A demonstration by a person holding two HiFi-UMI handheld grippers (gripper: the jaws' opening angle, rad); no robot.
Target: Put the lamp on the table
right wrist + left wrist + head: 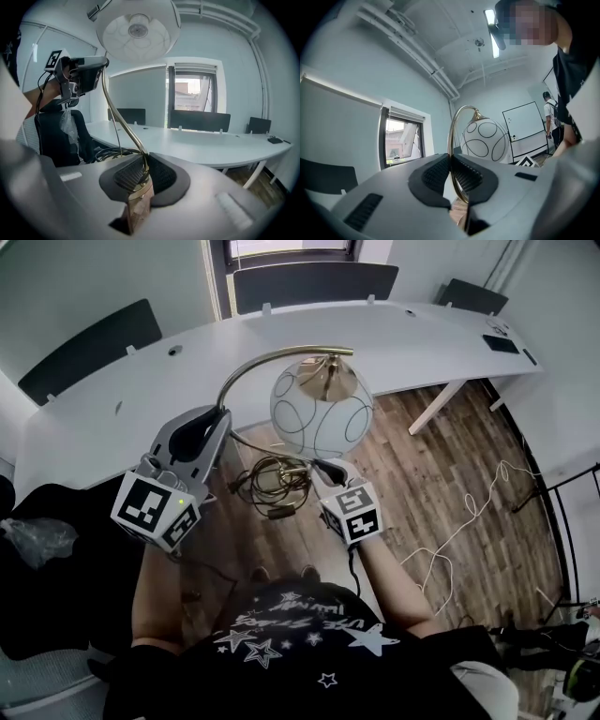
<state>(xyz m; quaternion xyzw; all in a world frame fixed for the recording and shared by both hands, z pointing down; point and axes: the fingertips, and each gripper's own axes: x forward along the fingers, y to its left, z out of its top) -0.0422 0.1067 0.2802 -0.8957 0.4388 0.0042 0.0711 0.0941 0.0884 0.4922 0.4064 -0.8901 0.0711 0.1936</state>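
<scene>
Lamp (322, 409) airborne, 2-point hold. Left gripper (214, 423) fingers clamped on brass stem (253, 362) mid-arc. Right gripper (323, 468) fingers clamped low on same stem, likely to steady top-heavy load. Table (141, 390) beyond fingertips, not yet reached. Cord (272, 482) bundle hangs below fingers. Base hidden under right jaws.

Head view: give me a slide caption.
Left tool and right tool hold the lamp by its brass stem before the table.

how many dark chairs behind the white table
3: one dark chair at the white table's left end, one at its middle, one at its right end. More may be hidden.
</scene>
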